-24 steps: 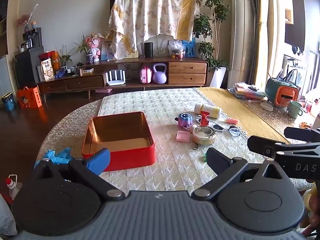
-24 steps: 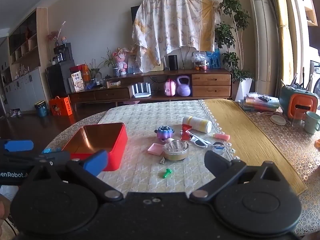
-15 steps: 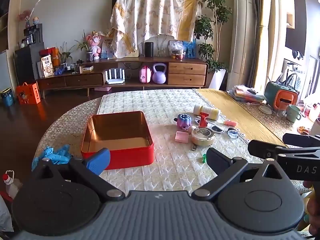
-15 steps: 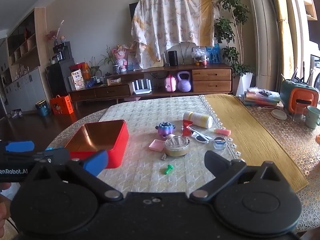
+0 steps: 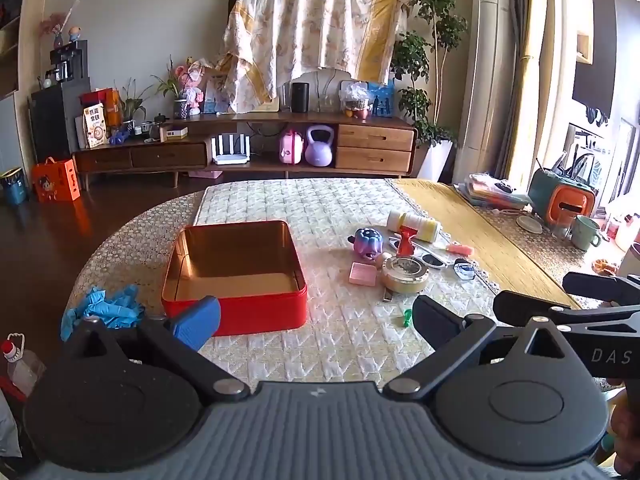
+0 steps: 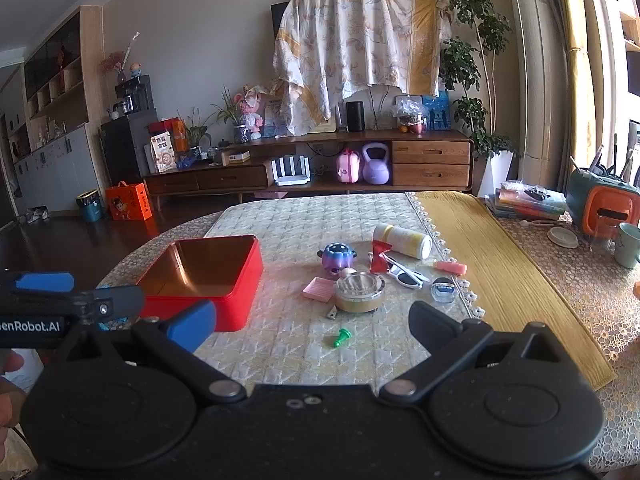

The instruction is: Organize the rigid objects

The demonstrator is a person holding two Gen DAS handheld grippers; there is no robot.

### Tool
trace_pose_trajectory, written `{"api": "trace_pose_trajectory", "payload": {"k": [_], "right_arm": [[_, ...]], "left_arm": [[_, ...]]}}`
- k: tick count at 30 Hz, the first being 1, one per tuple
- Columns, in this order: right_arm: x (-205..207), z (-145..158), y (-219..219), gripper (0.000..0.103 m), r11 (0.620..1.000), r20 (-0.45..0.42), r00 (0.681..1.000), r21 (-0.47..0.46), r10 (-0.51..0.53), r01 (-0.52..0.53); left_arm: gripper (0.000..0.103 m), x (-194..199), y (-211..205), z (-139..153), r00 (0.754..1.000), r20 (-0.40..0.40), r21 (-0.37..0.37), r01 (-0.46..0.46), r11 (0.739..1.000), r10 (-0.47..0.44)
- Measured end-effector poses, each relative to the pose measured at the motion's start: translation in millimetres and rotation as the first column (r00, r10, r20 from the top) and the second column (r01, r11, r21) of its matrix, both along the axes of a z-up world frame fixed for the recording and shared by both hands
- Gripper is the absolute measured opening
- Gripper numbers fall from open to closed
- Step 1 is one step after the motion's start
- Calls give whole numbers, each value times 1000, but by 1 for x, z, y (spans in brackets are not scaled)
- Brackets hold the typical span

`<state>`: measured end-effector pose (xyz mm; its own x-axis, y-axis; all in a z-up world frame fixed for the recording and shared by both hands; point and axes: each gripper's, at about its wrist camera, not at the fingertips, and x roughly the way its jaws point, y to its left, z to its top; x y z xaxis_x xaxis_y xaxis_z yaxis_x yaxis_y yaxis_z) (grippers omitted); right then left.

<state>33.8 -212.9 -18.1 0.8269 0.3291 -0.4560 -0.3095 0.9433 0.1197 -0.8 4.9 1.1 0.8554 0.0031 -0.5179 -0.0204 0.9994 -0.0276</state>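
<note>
While both cameras have drawn back a little from the table over the last moment, so that the objects sit slightly smaller and higher in each view, nothing on the quilted cream table cover has been shifted, which suggests the sorting has not begun and the person is only lining up a first approach. The left gripper has its fingers spread wide with nothing between them, and the right gripper stands just as wide and just as empty. The open red metal tin with a gold inside lies left of centre in both views, bare inside, just beyond the left gripper's blue fingertip in the left wrist view. The loose pieces cluster right of centre: a purple toy pot, a pink flat square, a round gold tin, white-framed sunglasses and a white and yellow cylinder lying on its side. Nearest the right gripper, a small green peg lies between its spread fingers and a little ahead of them, untouched.
</note>
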Motion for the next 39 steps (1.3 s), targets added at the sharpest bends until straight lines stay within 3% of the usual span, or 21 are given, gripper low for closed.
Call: {"api": "trace_pose_trajectory", "payload": {"k": [30,39], "right_arm": [[0,3,0,103,1000,18,999,-12,27,-27],[21,-4,-11,103,1000,17,1000,-13,15,-14]], "left_arm": [[103,-1,-3,3,1000,2,-38,12,999,-12],[103,20,-4,-3,1000,-24,-40,10,999,-11]]}}
